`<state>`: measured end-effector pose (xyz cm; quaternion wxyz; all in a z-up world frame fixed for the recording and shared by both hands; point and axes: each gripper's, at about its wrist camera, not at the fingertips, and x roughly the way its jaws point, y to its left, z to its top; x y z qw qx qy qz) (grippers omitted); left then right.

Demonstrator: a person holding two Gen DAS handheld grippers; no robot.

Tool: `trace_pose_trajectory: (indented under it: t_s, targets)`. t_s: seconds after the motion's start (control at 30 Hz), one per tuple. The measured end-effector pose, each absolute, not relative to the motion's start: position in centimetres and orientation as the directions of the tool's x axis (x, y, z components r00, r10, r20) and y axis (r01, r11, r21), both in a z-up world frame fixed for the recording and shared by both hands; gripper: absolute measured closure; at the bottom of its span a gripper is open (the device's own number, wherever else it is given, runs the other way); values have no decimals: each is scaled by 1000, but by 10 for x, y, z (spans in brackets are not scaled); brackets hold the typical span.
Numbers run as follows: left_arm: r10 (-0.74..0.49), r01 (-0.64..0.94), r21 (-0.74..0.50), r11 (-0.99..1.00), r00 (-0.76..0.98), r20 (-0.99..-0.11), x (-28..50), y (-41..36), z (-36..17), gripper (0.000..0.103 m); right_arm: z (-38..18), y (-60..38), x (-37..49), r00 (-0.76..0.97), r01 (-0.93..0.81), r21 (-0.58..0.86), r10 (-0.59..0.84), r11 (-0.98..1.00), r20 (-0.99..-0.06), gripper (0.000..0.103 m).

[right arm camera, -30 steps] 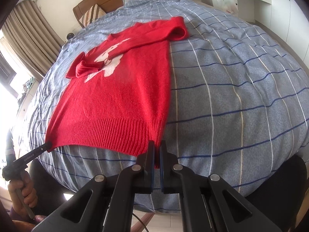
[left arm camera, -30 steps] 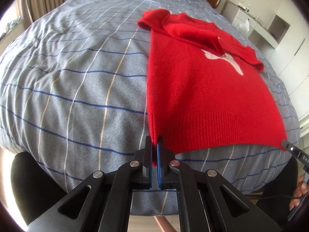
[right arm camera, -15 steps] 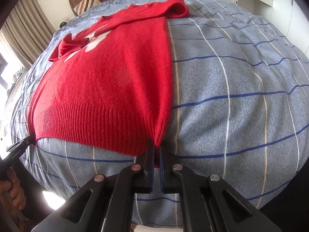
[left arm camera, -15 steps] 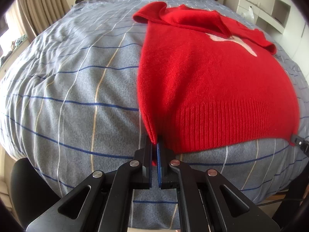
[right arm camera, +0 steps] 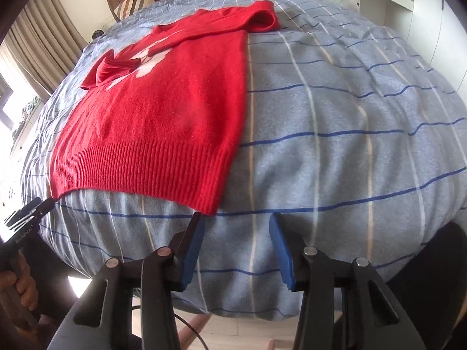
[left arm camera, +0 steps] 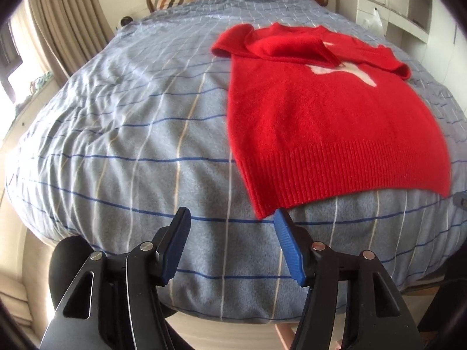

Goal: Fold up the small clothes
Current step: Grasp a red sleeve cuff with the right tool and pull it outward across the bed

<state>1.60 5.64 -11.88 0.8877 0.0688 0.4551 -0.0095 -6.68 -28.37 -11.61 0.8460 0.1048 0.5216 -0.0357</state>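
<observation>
Both tongs stand spread with nothing between the pads: the left tongs have just been opening and sit near the hem corner of the red sweater, which lies just at 1 o'clock of their gap, close beside the right-hand pad; the right tongs have likewise just been opening, with the other hem corner just at 11 o'clock of theirs. The sweater lies flat on the checked bed cover, ribbed hem toward the near edge of the bed, sleeves folded in across the chest at 12 o'clock, partly covering a white motif. In the right wrist view the left tongs show at 9 o'clock, tips at the far hem corner, held by a hand. Judging from this, the garment is laid out and the body fold is not yet made. The risks: the hem sits close to the bed's edge, so a careless re-grip could drag it over; pinching only the top layer would split front from back; and uneven lifting by the two hands could skew the fold or shake the tucked sleeves loose.
</observation>
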Motion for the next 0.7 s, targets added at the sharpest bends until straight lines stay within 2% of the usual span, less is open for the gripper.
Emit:
trace_pose_trajectory:
  t_s: [0.1,0.17,0.23,0.33,0.43,0.5,0.6,0.7]
  targets:
    - [81,-10,98,995,650,-755,25,77,-97,22,-76,-296,-59,497,147,-30,-100,989,-862,57]
    - [113,-82,77,994,692,-714,40,91,-88,19,-45,-296,-36,546,101,-121,-156,988,-823,53]
    - [149,-151,59,987,707,-692,58,104,-87,18,-20,-288,-3,590,29,-163,-148,986,-794,48]
    - [219,-238,62,969,721,-658,69,115,-97,18,-6,-262,62,630,-121,-160,-49,980,-775,47]
    - [288,-283,111,953,721,-631,63,124,-117,18,-23,-229,131,601,-240,-144,30,960,-798,47]
    - [326,-287,171,943,680,-657,65,130,-130,18,-44,-205,171,561,-301,-136,60,944,-826,47]
    - [298,-298,124,947,659,-691,70,140,-134,18,-79,-175,214,496,-342,-100,90,935,-863,47]
    - [308,-308,131,942,645,-699,75,142,-138,18,-111,-160,237,494,-305,-121,49,945,-868,47]
